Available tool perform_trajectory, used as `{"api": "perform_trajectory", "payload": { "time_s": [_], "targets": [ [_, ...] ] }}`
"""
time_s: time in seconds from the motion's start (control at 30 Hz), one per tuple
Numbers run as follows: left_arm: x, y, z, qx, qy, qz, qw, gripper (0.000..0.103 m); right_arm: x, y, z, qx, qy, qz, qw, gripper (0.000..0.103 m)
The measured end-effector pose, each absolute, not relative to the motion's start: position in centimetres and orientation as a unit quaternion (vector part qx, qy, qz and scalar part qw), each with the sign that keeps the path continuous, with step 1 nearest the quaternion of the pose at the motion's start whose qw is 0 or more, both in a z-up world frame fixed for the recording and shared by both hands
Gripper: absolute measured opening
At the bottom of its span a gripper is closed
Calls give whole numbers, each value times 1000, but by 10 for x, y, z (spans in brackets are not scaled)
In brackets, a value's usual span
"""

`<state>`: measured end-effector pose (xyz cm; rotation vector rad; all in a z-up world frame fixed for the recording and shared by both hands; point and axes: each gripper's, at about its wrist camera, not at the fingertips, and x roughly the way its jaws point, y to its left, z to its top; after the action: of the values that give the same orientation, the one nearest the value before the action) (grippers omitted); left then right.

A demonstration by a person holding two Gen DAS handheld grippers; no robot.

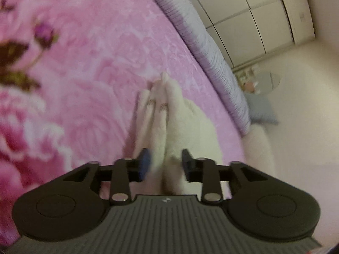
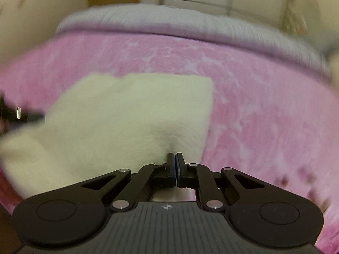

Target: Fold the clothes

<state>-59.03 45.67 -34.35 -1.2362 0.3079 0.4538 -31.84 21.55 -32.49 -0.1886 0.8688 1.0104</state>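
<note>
A fluffy white garment [image 2: 131, 114] lies on the pink floral bed cover [image 2: 264, 110]. In the right wrist view my right gripper [image 2: 175, 158] is shut, pinching the garment's near edge. In the left wrist view the garment [image 1: 161, 116] hangs in bunched folds between the jaws of my left gripper [image 1: 164, 158]; the jaws stand partly apart around thick fabric and hold it above the bed cover [image 1: 95, 63]. The left gripper also shows as a dark blurred shape at the left edge of the right wrist view [image 2: 19, 116].
A purple-grey striped blanket [image 1: 203, 42] runs along the far side of the bed [image 2: 169, 21]. White wardrobe doors [image 1: 254, 21] and pale floor [image 1: 296, 105] lie beyond, with a blue-grey cushion [image 1: 260, 110] on the floor.
</note>
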Motion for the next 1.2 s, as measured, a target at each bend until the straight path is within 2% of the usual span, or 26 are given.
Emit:
{"api": "perform_trajectory", "payload": {
  "time_s": [0.07,0.1,0.2,0.23,0.3,0.33,0.5,0.67,0.73,0.87,1.0,1.13,1.2],
  "targets": [
    [-591,454,-339,-573,143,208,779,35,-304,201,-328,-26,438,463,770,17],
    [-591,453,-336,-572,143,205,781,37,-297,194,-329,5,455,459,763,24],
    [-583,447,-331,-552,168,199,792,37,-276,173,-333,97,502,446,735,29],
    [-579,444,-331,-539,182,202,798,28,-269,166,-335,128,516,440,724,30],
    [-577,437,-330,-514,191,207,810,19,-256,152,-337,187,543,427,699,30],
    [-579,434,-328,-505,187,208,816,16,-260,152,-339,185,540,427,701,30],
    [-593,415,-305,-431,170,223,858,12,-272,159,-329,142,515,446,718,29],
    [-597,411,-325,-416,193,243,855,15,-297,169,-317,52,474,473,741,28],
    [-599,417,-334,-444,181,245,843,18,-304,175,-318,12,455,478,751,29],
    [-596,414,-309,-412,207,259,849,17,-306,182,-308,-40,437,479,760,30],
    [-590,403,-271,-347,208,271,873,14,-302,178,-292,-17,417,490,766,31],
    [-570,398,-259,-323,219,239,889,14,-298,181,-289,18,412,494,766,31],
    [-557,391,-269,-302,245,234,891,13,-303,186,-293,20,416,507,754,27]
  ]
}}
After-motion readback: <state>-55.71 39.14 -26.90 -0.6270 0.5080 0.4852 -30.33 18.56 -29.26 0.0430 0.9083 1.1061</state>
